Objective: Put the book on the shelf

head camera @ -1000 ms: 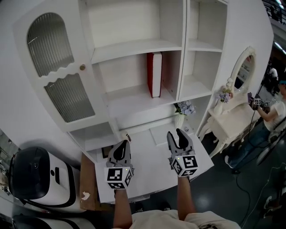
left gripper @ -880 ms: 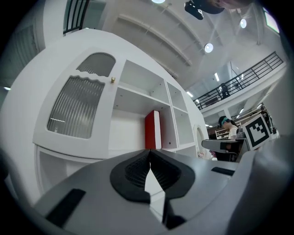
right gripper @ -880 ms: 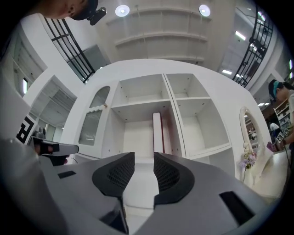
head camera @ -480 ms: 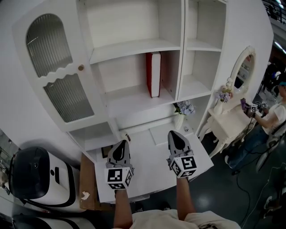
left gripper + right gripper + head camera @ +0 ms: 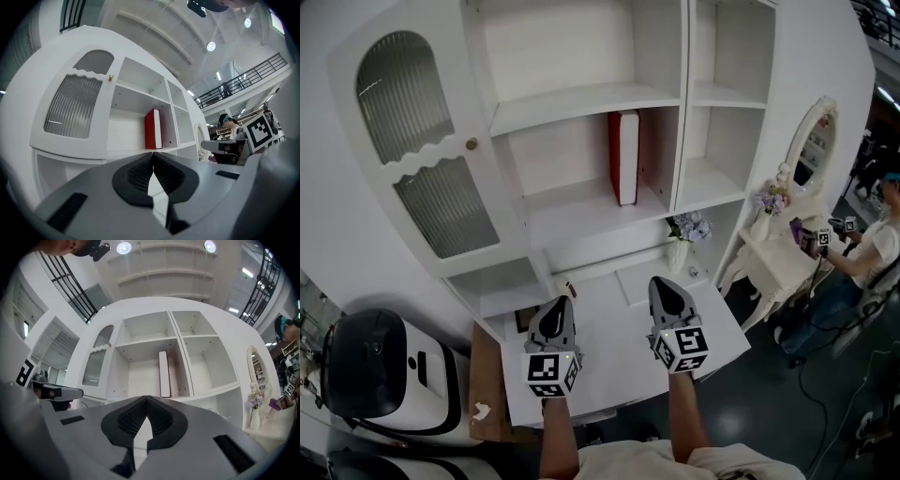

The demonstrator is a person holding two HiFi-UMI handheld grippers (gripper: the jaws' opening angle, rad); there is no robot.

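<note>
Right gripper (image 5: 662,283) jaws closed since earlier; left gripper (image 5: 562,303) jaws closed; book (image 5: 624,156) upright on shelf (image 5: 572,202).

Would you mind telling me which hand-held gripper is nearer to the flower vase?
Right. The right hand-held gripper is just in front of the flower vase; the left hand-held gripper is farther off leftward.

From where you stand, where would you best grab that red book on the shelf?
Probably come straight in from the open front and pinch the red book across its narrow outward edge, about mid-height. It stands upright with free space on its left; the right side, near the divider, looks tighter.
</note>
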